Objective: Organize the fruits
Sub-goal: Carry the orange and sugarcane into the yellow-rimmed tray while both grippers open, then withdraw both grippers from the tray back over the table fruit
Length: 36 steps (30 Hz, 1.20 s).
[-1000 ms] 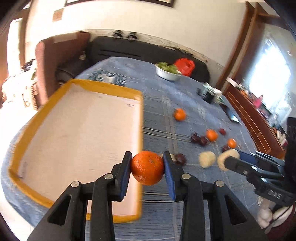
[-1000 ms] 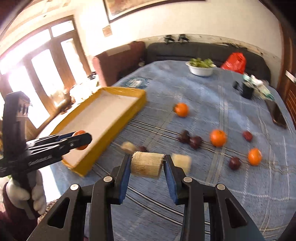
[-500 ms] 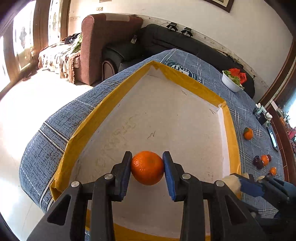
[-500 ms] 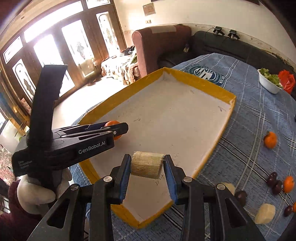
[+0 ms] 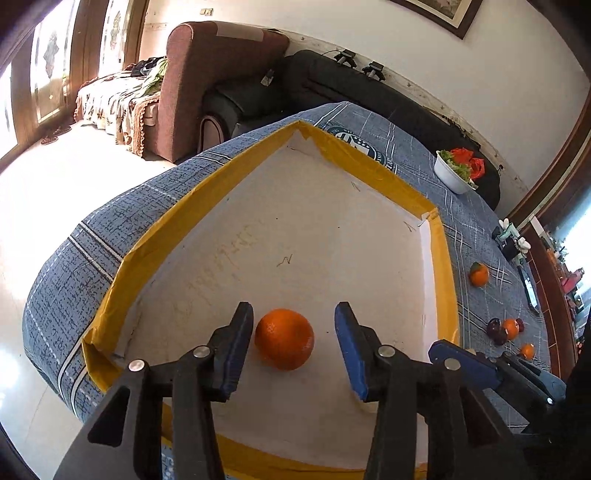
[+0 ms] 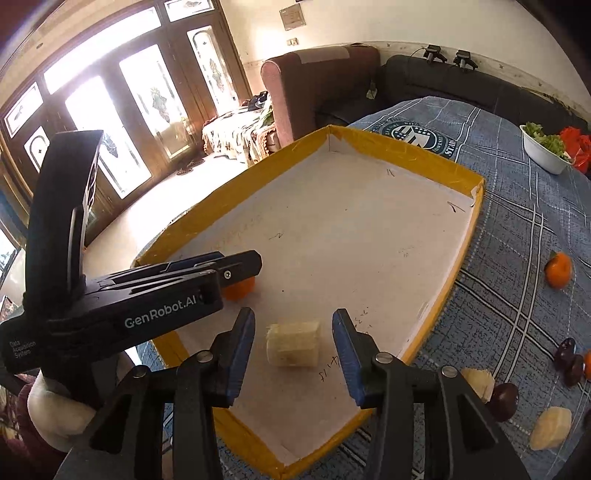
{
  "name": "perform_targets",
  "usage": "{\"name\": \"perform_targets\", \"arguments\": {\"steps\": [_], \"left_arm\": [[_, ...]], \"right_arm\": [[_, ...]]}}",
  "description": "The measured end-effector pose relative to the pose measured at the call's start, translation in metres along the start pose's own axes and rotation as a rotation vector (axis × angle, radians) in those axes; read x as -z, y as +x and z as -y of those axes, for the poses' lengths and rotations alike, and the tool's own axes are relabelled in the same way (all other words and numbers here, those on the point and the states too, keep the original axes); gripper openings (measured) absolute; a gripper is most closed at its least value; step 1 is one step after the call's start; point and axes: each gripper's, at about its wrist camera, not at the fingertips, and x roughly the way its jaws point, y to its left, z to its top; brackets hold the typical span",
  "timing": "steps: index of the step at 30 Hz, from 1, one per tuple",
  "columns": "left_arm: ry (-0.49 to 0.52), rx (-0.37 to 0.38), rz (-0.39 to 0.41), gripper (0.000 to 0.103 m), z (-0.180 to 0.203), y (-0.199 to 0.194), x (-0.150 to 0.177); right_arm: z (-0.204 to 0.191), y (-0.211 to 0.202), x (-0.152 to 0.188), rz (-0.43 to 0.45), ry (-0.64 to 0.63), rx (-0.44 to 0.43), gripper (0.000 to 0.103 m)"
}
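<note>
Both tools stand wide: left tool (image 5: 293, 349) around the orange (image 5: 284, 343), right tool (image 6: 293, 349) around the pale chunk (image 6: 293, 344), each lying at the tray's (image 6: 439, 306) six o'clock end. Lift straight up, without nudging either.

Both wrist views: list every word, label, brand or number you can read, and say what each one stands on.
"GenRobot.AI": side of the left gripper, right wrist view.
"Data Acquisition System": small print on the same gripper body, just legible.
Round crest on the tablecloth: lettering too blurred to read.
Pen scribbles on the tray floor: not legible.
Wall plaque: too small to read.
</note>
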Motion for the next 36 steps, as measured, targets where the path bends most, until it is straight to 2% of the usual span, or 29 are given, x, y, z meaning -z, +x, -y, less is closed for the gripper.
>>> {"name": "perform_targets", "arguments": {"steps": [3,6,9,11,14,16,18,21,22,24,26,28,30,31,32,36], "left_arm": [[-0.004,0.010,0.026,0.064,0.009,-0.017,0.005],[0.027,0.075,0.058,0.064,0.025,-0.038,0.013],[0.054,0.108,0.085,0.064,0.041,-0.055,0.023],[0.069,0.137,0.087,0.064,0.053,-0.061,0.028],[0.102,0.161,0.084,0.064,0.072,-0.064,0.036],[0.116,0.174,0.086,0.064,0.082,-0.066,0.040],[0.126,0.189,0.094,0.064,0.090,-0.070,0.042],[0.128,0.206,0.123,0.064,0.095,-0.083,0.038],[0.127,0.213,0.130,0.064,0.094,-0.087,0.035],[0.137,0.226,0.151,0.064,0.093,-0.103,0.025],[0.155,0.226,0.189,0.064,0.090,-0.125,0.010],[0.178,0.210,0.225,0.064,0.085,-0.146,-0.006],[0.205,0.153,0.294,0.064,0.078,-0.174,-0.028],[0.220,0.111,0.330,0.064,0.077,-0.186,-0.037],[0.243,0.033,0.382,0.064,0.074,-0.201,-0.050],[0.284,-0.167,0.481,0.065,0.065,-0.234,-0.086]], "right_arm": [[0.005,-0.023,0.003,0.045,0.033,-0.005,0.049],[0.013,-0.056,0.013,0.112,0.071,0.012,0.049],[0.023,-0.097,0.028,0.192,0.114,0.031,0.049],[0.029,-0.123,0.039,0.255,0.136,0.083,0.051],[0.038,-0.166,0.068,0.410,0.154,0.250,0.059],[0.041,-0.184,0.084,0.488,0.161,0.270,0.063],[0.052,-0.199,0.099,0.513,0.231,0.210,0.065],[0.086,-0.209,0.117,0.475,0.518,-0.166,0.065],[0.093,-0.211,0.121,0.454,0.576,-0.232,0.065],[0.103,-0.219,0.121,0.424,0.593,-0.243,0.065],[0.108,-0.245,0.117,0.434,0.539,-0.157,0.065],[0.122,-0.282,0.113,0.451,0.516,-0.150,0.065],[0.139,-0.326,0.109,0.488,0.546,-0.181,0.065],[0.145,-0.351,0.107,0.514,0.548,-0.164,0.065],[0.151,-0.376,0.103,0.543,0.536,-0.118,0.065],[0.169,-0.478,0.078,0.646,0.492,0.079,0.065]]}}
